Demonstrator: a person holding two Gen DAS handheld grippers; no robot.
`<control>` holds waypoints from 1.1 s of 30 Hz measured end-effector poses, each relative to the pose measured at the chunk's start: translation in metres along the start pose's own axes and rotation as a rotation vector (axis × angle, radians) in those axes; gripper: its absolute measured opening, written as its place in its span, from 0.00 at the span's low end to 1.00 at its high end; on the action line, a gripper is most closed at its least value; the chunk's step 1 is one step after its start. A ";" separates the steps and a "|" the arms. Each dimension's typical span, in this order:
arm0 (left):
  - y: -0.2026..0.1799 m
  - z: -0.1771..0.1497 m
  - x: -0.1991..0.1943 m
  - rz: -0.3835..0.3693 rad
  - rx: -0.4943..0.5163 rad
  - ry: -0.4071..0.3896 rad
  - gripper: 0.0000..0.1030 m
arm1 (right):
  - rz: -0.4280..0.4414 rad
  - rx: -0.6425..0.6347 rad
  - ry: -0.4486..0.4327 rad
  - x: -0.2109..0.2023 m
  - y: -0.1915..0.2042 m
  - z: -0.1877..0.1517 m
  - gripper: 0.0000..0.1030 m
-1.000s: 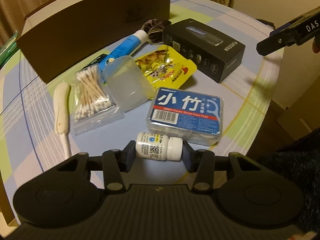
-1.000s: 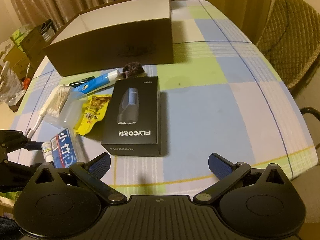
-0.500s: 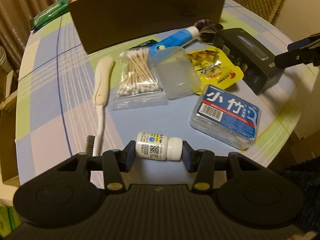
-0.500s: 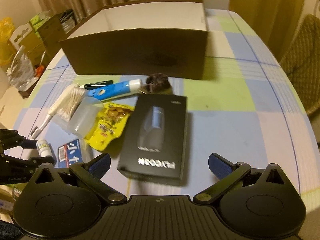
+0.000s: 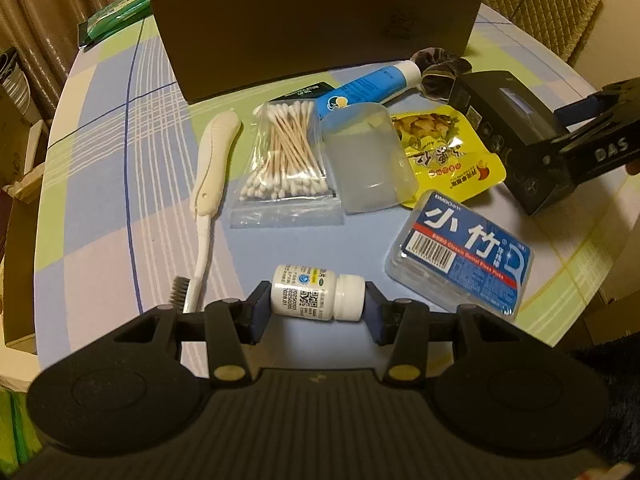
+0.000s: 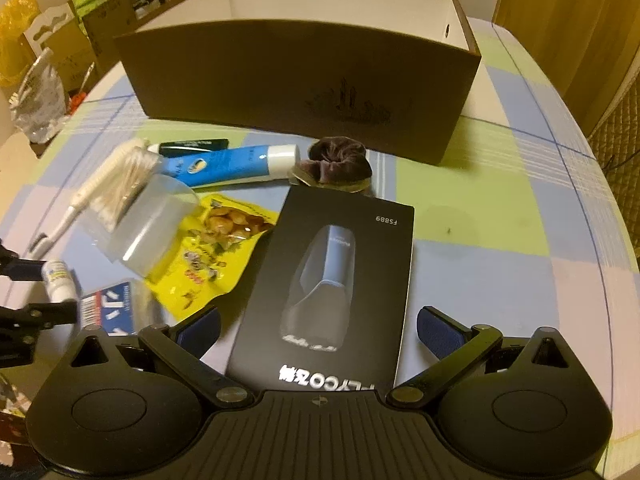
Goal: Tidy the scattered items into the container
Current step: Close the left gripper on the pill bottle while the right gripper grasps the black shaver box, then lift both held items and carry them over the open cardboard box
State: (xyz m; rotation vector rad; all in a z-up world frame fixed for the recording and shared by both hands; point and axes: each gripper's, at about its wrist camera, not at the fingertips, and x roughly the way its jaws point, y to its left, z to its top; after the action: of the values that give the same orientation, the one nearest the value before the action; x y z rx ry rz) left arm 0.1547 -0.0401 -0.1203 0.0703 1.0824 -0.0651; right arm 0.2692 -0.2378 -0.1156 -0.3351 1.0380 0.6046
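Left gripper (image 5: 318,308): black plastic body with a ribbed centre panel, a round disc housing on each side, brass-coloured pivot screws on the finger links, dark blue pads. Right gripper (image 6: 318,326): same build, black with blue textured pads; white letters "DAS" on its side. Dark fuzzy sleeve (image 5: 608,392) at lower right.

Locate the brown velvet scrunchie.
In the right wrist view the brown velvet scrunchie lies mid-table, between the brown cardboard box and black shaver box, beside the blue tube's cap.
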 end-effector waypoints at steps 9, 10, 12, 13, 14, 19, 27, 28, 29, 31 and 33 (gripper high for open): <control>-0.007 0.006 0.003 0.040 -0.043 0.011 0.42 | -0.024 -0.063 0.008 0.019 0.000 0.006 0.95; -0.008 0.006 0.003 0.044 -0.048 0.012 0.42 | -0.032 -0.074 0.009 0.021 0.000 0.006 0.83; -0.009 0.007 0.003 0.052 -0.060 0.014 0.42 | -0.024 -0.082 0.018 0.023 -0.002 0.006 0.81; -0.010 0.007 0.003 0.057 -0.066 0.014 0.42 | -0.020 -0.092 0.018 0.023 -0.004 0.006 0.80; -0.010 0.007 0.003 0.061 -0.072 0.015 0.42 | -0.014 -0.103 0.019 0.022 -0.005 0.006 0.79; -0.013 0.006 0.003 0.077 -0.103 0.015 0.42 | 0.019 -0.118 0.029 0.018 -0.020 0.004 0.77; -0.016 0.007 0.001 0.115 -0.162 0.027 0.42 | 0.070 -0.107 0.044 0.008 -0.052 0.008 0.77; -0.017 0.007 0.000 0.119 -0.171 0.027 0.42 | 0.075 -0.104 0.043 0.006 -0.056 0.009 0.77; -0.018 0.007 -0.001 0.122 -0.179 0.025 0.42 | 0.082 -0.102 0.040 0.003 -0.061 0.011 0.77; -0.019 0.009 -0.004 0.131 -0.192 0.018 0.42 | 0.093 -0.101 0.032 -0.002 -0.069 0.013 0.77; -0.021 0.011 -0.008 0.143 -0.202 0.010 0.42 | 0.104 -0.102 0.019 -0.007 -0.077 0.016 0.77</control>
State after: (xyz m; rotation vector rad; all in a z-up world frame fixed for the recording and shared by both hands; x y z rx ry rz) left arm 0.1588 -0.0615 -0.1088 -0.0344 1.0857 0.1733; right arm 0.3250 -0.2925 -0.1034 -0.3786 1.0497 0.7512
